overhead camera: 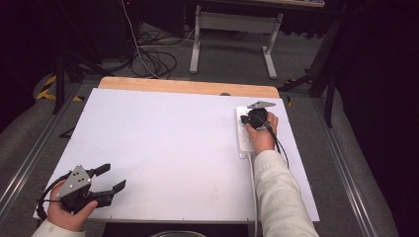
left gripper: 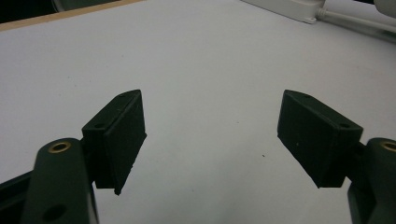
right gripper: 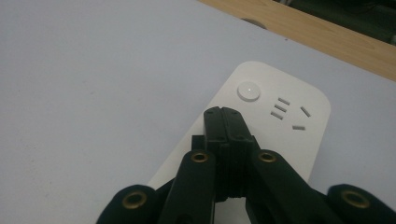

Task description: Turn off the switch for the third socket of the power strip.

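No text, label or number can be read anywhere.

Lab: dark curtains (overhead camera: 380,74), floor cables (overhead camera: 153,59).

Power strip (right gripper: 261,116) smooth white plastic with slight sheen, table top (overhead camera: 163,148) matt white board edged in bare wood, gripper fingers (left gripper: 122,135) matt black plastic, brass-coloured inserts.

The left gripper (overhead camera: 109,178) rests low at the near left, its jaws spread apart. The right gripper (right gripper: 223,116) is extended far right, jaws pressed together.
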